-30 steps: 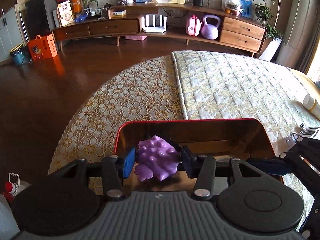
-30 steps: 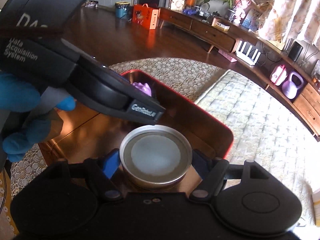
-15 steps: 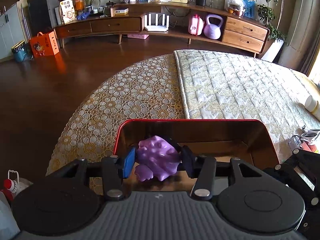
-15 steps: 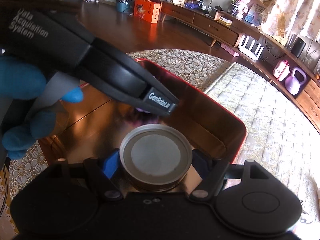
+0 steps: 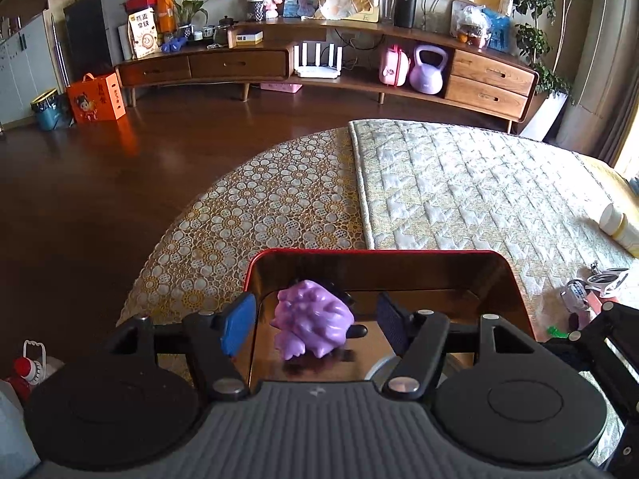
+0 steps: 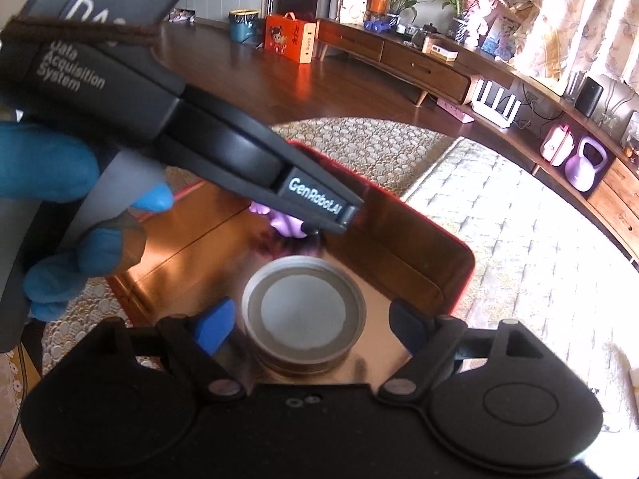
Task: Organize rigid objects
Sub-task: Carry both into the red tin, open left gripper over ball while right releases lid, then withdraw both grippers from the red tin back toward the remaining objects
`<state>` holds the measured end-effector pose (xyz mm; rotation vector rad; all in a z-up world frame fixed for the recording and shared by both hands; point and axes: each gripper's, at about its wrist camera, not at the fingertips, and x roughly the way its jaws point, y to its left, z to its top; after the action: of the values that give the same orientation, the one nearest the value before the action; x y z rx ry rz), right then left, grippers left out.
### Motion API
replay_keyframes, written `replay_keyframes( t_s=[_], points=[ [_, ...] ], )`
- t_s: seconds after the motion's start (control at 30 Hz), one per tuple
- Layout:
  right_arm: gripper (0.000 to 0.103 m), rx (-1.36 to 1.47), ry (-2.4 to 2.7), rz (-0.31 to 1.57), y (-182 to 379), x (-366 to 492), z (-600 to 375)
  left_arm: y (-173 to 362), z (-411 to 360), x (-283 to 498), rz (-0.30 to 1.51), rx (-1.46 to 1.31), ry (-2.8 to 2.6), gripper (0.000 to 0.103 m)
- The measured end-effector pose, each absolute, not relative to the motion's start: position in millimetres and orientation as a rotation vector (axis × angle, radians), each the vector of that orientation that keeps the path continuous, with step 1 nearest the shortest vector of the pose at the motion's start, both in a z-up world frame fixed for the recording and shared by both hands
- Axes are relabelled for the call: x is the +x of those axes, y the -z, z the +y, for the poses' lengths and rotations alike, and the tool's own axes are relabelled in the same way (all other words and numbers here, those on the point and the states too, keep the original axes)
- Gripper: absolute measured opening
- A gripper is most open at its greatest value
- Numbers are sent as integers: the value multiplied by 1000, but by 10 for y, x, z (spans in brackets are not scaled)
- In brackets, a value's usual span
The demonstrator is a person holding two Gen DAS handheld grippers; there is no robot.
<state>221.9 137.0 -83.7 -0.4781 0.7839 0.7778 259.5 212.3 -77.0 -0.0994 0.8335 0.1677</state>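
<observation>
Purple toy [image 5: 312, 321] lies in tray [image 5: 371, 254] between wide left tongs [image 5: 315, 325]; right tongs [image 6: 305, 325] gape around upright jar [image 6: 304, 313].

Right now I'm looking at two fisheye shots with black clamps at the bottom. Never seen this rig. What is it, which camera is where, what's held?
No robot here: a person in blue gloves holds a hand-operated two-finger gripper in each hand, and each carries a fisheye camera looking forward along its fingers.

One picture is from the left gripper. Its blue-padded fingers are spread, with gaps either side of the lumpy purple rubbery toy, which rests in the red-rimmed, shiny copper-coloured metal tray.

The other is from the right gripper. Its fingers are also open, clear of the round silver metal tin with a pale lid standing in the same tray. The big dark body crossing that picture is the left gripper seen from the side.

So nothing is held. The tray sits on a table with a floral lace cloth and a quilted cream cover.
</observation>
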Motion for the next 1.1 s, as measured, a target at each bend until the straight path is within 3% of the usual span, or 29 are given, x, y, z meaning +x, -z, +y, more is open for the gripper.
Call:
replay_keyframes(
  t_s=[0.7, 0.93, 1.03, 1.1],
  points=[
    [101, -212, -715, 731, 226, 1769, 288, 329, 1466, 1991, 786, -72, -91, 68],
    [103, -143, -635, 730, 188, 1672, -203, 244, 1085, 1824, 764, -52, -33, 72],
    [103, -127, -605, 725, 204, 1614, -445, 235, 943, 1798, 762, -56, -7, 81],
    [103, -119, -583, 725, 204, 1583, -596, 238, 857, 1779, 760, -55, 2, 81]
  ],
)
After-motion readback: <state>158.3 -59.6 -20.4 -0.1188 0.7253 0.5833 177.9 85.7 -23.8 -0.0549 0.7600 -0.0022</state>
